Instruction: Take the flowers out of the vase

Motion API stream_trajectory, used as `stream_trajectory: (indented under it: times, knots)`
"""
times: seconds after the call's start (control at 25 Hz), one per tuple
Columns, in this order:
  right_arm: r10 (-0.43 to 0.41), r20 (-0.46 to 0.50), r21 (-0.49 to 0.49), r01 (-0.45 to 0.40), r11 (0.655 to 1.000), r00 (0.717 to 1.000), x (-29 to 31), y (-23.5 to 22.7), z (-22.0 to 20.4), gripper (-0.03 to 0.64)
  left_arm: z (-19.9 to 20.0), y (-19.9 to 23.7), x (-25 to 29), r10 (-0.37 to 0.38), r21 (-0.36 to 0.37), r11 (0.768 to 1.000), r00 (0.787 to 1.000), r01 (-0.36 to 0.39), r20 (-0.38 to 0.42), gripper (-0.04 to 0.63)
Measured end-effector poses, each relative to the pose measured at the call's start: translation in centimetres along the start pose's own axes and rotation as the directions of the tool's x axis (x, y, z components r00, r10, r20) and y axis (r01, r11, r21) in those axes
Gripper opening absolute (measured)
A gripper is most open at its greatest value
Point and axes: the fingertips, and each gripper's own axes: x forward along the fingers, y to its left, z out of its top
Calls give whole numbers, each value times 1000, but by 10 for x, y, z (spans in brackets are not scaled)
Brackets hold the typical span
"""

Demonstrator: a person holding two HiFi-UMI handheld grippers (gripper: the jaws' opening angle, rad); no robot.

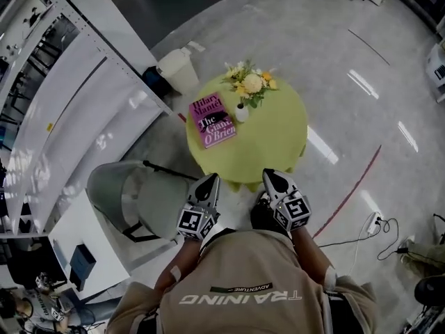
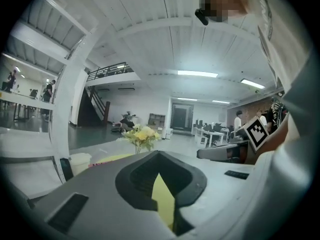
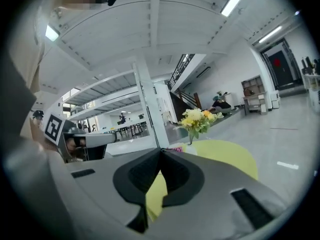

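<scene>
The table (image 1: 281,141) is my landmark. The vase (image 1: 241,113) stands on its far side with the flowers (image 1: 250,83) in it. The book (image 1: 212,120) lies flat on the table just left of the vase. My left gripper (image 1: 211,179) and right gripper (image 1: 268,175) are side by side at the table's near edge. A chair (image 1: 122,193) stands off its near left. A bin (image 1: 177,68) sits on the floor beyond its far left, and shelving (image 1: 76,110) runs further left.
</scene>
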Motion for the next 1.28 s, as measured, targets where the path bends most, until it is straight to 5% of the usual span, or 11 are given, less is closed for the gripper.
stream_trajectory:
  times: [0.28, 0.64, 1.28]
  knots:
    - [121, -30, -13, -121, 993, 992, 53, -44, 27, 2, 29, 13, 61, 69, -12, 998, 997, -69, 15, 2]
    - [148, -61, 28, -146, 989, 987, 106, -56, 34, 2, 31, 39, 99, 53, -3, 999, 999, -53, 3, 2]
    - [-105, -81, -23, 103, 994, 991, 189, -62, 40, 3, 21, 123, 127, -133, 47, 990, 991, 133, -15, 2]
